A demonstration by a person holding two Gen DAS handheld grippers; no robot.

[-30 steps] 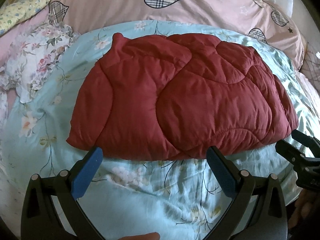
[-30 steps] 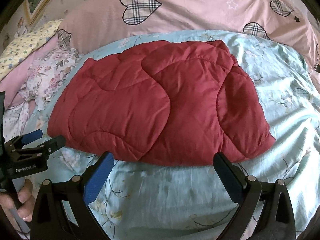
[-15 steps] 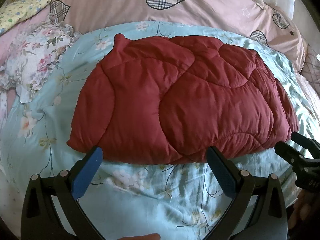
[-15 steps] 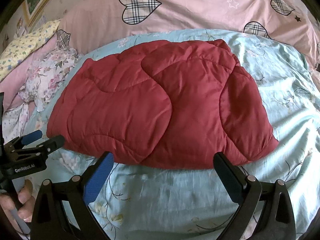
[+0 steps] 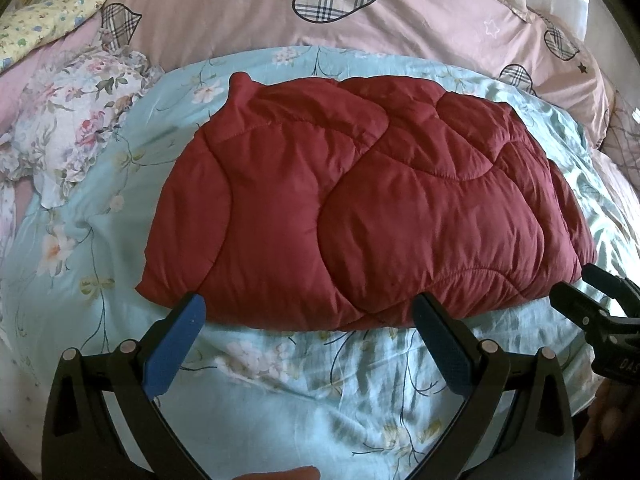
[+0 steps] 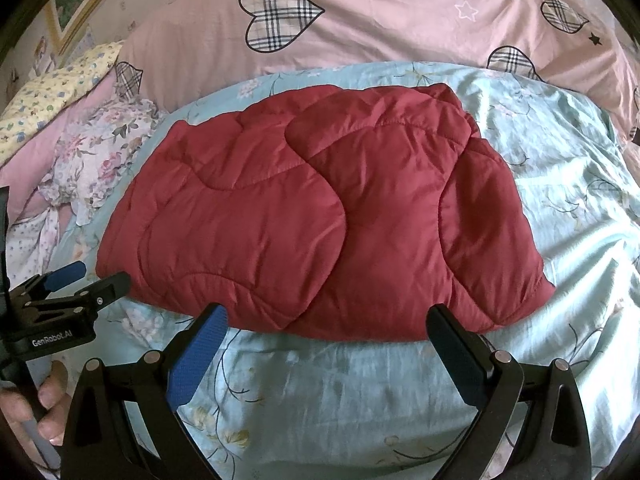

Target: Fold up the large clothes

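A dark red quilted padded garment (image 5: 360, 216) lies folded into a flat bundle on the light blue floral sheet (image 5: 280, 392); it also shows in the right wrist view (image 6: 320, 216). My left gripper (image 5: 310, 312) is open and empty, its blue-padded fingers just short of the bundle's near edge. My right gripper (image 6: 326, 320) is open and empty, also at the near edge. The right gripper shows at the right edge of the left wrist view (image 5: 592, 312). The left gripper shows at the left edge of the right wrist view (image 6: 76, 284).
A pink duvet with plaid hearts (image 6: 360, 24) runs along the back. A floral pillow (image 5: 76, 120) and a yellow flowered pillow (image 5: 48, 28) lie at the left. The sheet (image 6: 580, 200) extends to the right of the bundle.
Both grippers have edged slightly forward toward the bundle's near edge. The bundle has not moved and both grippers stay open.
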